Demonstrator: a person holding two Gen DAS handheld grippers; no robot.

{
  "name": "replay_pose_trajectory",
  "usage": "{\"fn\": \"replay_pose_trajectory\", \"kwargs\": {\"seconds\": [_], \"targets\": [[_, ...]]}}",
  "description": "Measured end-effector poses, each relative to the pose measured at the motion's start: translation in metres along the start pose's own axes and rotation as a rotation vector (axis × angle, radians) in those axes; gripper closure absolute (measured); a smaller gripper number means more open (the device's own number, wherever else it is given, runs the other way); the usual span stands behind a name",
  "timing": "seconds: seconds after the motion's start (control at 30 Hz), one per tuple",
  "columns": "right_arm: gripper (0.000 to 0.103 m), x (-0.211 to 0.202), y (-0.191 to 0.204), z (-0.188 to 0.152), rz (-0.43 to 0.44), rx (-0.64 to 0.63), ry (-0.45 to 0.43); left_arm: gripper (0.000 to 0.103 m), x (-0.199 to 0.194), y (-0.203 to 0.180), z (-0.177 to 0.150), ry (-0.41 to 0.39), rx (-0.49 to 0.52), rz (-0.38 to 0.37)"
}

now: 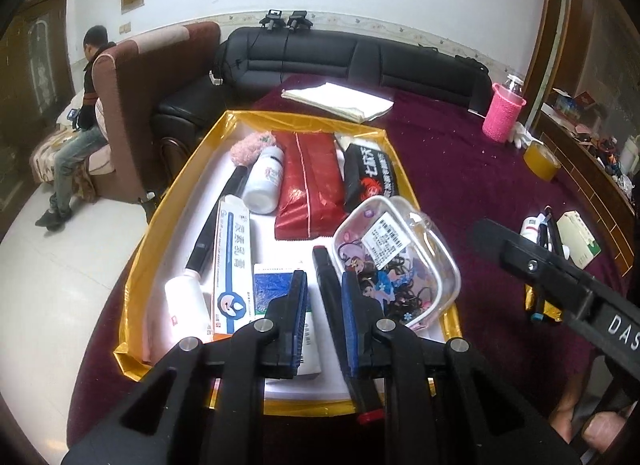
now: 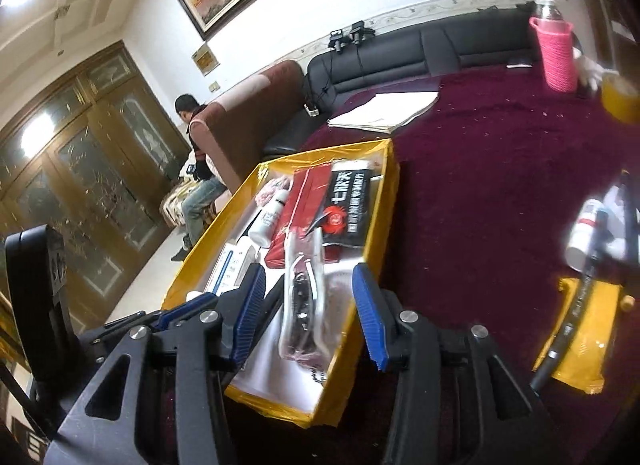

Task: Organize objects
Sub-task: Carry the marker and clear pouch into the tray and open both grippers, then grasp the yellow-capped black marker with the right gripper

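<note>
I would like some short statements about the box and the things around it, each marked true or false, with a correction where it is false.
1. The clear pouch of hair ties lies inside the yellow-rimmed box. True.
2. The red packet lies outside the box on the cloth. False: it lies inside the box, beside the black packet.
3. The right gripper is clamped on the pouch. False: its jaws stand apart, and the pouch lies between them untouched.
4. A pink holder stands on the maroon cloth, outside the box. True.
5. The white bottle stands upright. False: it lies on its side.
</note>
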State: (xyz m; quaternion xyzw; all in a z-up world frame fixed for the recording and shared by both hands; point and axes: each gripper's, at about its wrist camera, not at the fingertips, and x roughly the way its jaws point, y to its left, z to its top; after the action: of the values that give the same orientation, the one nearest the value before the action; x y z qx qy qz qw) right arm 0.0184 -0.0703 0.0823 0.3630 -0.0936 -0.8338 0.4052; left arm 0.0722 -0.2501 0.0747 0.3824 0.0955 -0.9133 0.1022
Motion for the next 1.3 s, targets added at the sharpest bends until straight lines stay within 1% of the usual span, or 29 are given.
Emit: {"fn": "replay_pose_trajectory", "kwargs": {"seconds": [0.27, 0.43, 0.53, 0.63, 0.77, 0.87, 0.9, 0.93, 0.97, 1.03, 1.07, 1.17, 1.2, 1.23, 1.27, 1.3], "targets": [[0.059, -0.033, -0.032, 0.008, 0.006, 0.082, -0.039, 0.088, -0.013, -0.029, 0.005, -0.026, 0.069, -0.01], [0.059, -0.056, -0.062, 0.014, -0.033, 0.135, -0.065, 0.088, -0.013, -0.049, 0.005, -0.02, 0.11, -0.022], [0.059, -0.073, -0.086, 0.02, -0.096, 0.162, -0.083, 0.088, -0.014, -0.061, 0.004, -0.016, 0.135, -0.033], [0.06, -0.088, -0.114, 0.03, -0.194, 0.181, -0.084, 0.088, -0.015, -0.074, 0.004, -0.015, 0.16, -0.044], [0.06, -0.089, -0.153, 0.039, -0.307, 0.215, -0.035, 0.088, -0.014, -0.092, 0.002, -0.006, 0.197, -0.069], [0.06, -0.085, -0.175, 0.04, -0.352, 0.24, 0.003, 0.088, -0.013, -0.103, -0.001, 0.005, 0.227, -0.081], [0.061, -0.081, -0.179, 0.04, -0.367, 0.238, 0.015, 0.088, -0.012, -0.106, -0.002, 0.009, 0.233, -0.085], [0.065, -0.076, -0.181, 0.04, -0.385, 0.229, 0.026, 0.088, -0.011, -0.109, -0.003, 0.014, 0.238, -0.09], [0.066, -0.071, -0.183, 0.041, -0.409, 0.224, 0.036, 0.088, -0.01, -0.112, -0.003, 0.02, 0.243, -0.094], [0.066, -0.065, -0.189, 0.04, -0.423, 0.228, 0.058, 0.088, -0.008, -0.117, -0.004, 0.027, 0.255, -0.104], [0.068, -0.061, -0.191, 0.041, -0.428, 0.222, 0.064, 0.088, -0.007, -0.119, -0.005, 0.03, 0.26, -0.105], [0.076, -0.05, -0.191, 0.044, -0.481, 0.153, 0.082, 0.088, -0.003, -0.127, -0.003, 0.048, 0.271, -0.122], [0.077, -0.046, -0.192, 0.044, -0.495, 0.135, 0.095, 0.088, -0.001, -0.13, -0.002, 0.055, 0.273, -0.133], [0.082, -0.044, -0.194, 0.043, -0.518, 0.112, 0.09, 0.088, 0.001, -0.133, -0.001, 0.065, 0.277, -0.147], [0.083, -0.044, -0.195, 0.043, -0.533, 0.093, 0.087, 0.088, 0.003, -0.137, 0.0, 0.074, 0.282, -0.16], [0.084, -0.046, -0.196, 0.041, -0.524, 0.086, 0.081, 0.088, 0.005, -0.141, 0.001, 0.084, 0.288, -0.177]]}}
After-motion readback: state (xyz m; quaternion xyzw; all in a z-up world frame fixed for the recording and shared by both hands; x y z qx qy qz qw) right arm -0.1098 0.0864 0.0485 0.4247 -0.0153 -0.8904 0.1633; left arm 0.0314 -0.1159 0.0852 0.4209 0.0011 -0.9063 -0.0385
